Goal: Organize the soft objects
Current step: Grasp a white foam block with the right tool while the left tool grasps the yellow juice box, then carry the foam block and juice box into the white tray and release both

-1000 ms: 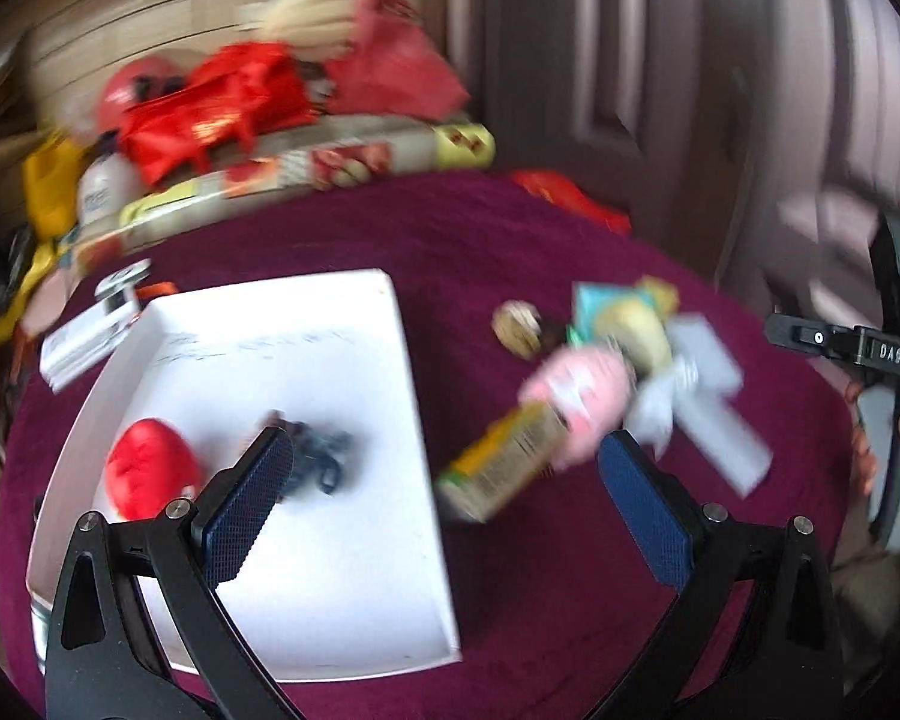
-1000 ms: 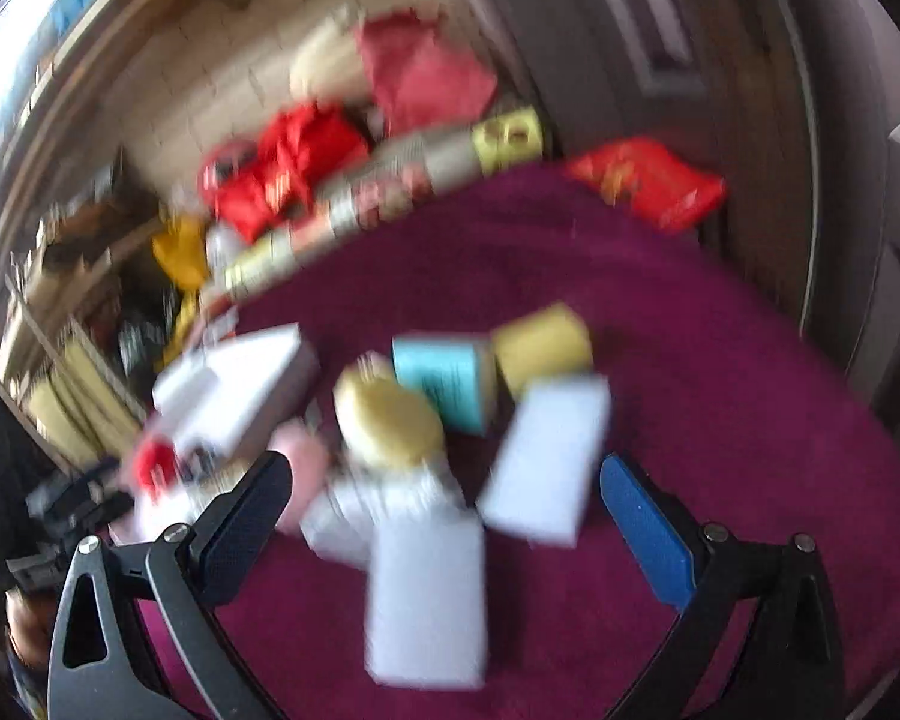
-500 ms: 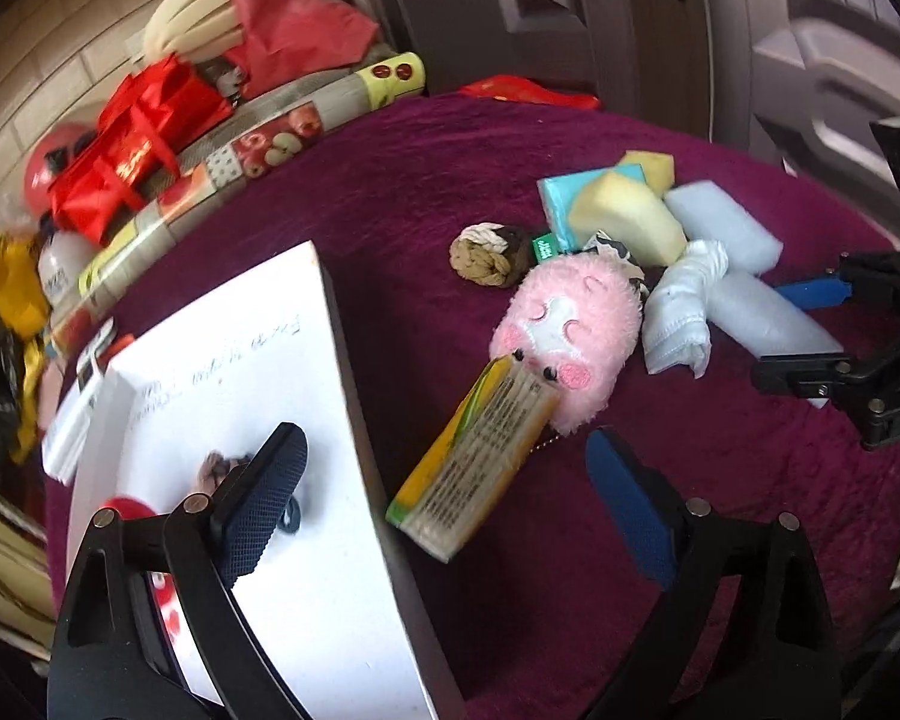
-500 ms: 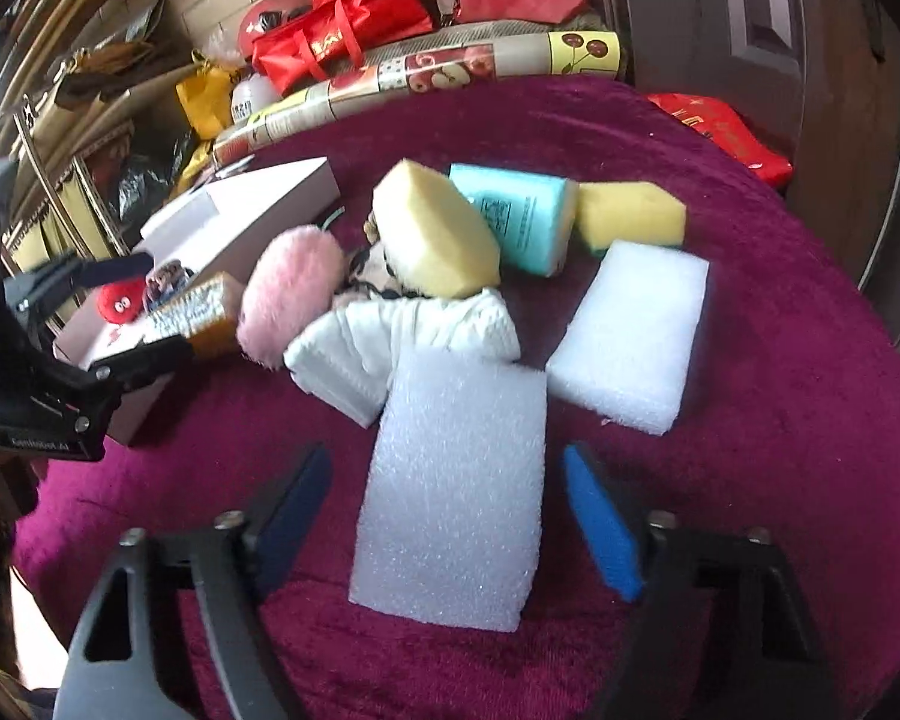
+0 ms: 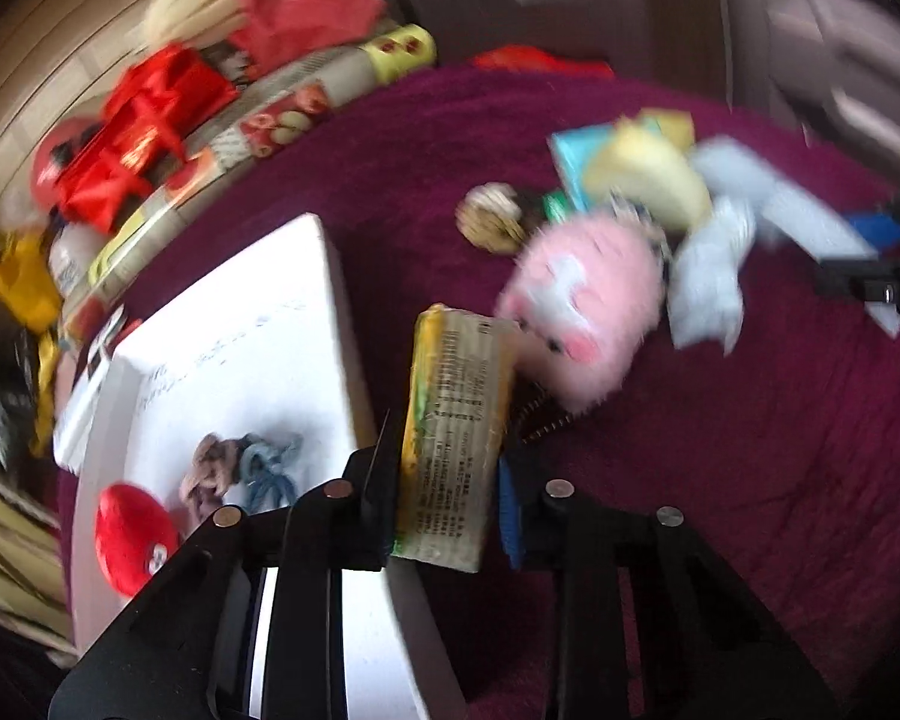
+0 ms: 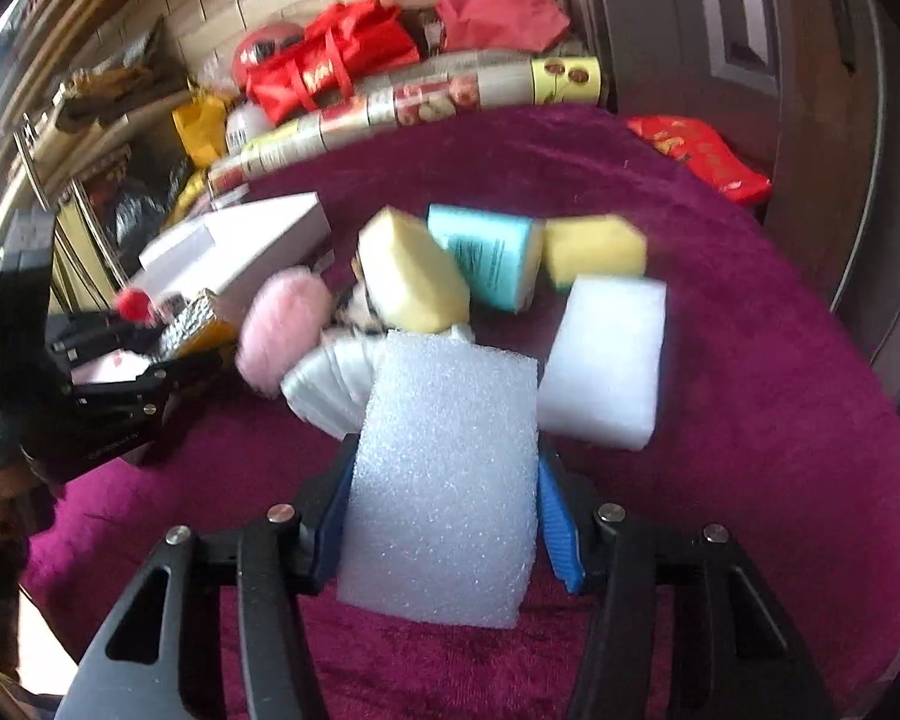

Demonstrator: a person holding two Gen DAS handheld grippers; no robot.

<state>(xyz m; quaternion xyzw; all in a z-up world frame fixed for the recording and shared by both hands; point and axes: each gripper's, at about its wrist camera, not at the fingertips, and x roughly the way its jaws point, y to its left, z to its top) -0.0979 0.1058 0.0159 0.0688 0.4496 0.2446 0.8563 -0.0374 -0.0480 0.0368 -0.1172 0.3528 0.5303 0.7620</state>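
My left gripper (image 5: 447, 480) has its fingers clamped on the yellow packet (image 5: 453, 438), taking it across its narrow sides so the long printed face points forward and the far end stands free of the table. It looks like a crinkly film-wrapped pack, flat-sided, with some give, so a side pinch should hold it without crushing. It sits just beside the white box (image 5: 240, 354), which I take to be where the soft things go: a red plush ball (image 5: 132, 534) and a tangle of hair ties (image 5: 240, 468) already lie inside on its smooth white floor.

My right gripper (image 6: 444, 480) has its fingers pressed against both long edges of the white foam slab (image 6: 444, 480). The slab is a pebbly, open-celled rectangle, light and springy; gripping the near half across its width keeps it level. Whether it is lifted clear of the cloth I cannot tell.

The rest waits in a loose heap on the plum velvet table (image 6: 780, 420): a fluffy pink plush (image 6: 282, 330), a pale yellow sponge wedge (image 6: 411, 276), a teal wrapped pack (image 6: 486, 261), a smaller yellow sponge (image 6: 594, 249), a smooth white foam block (image 6: 606, 360) and a ribbed white cloth (image 6: 330, 384) touching one another. All are squashy, so I judge they will need gentle, broad grips.
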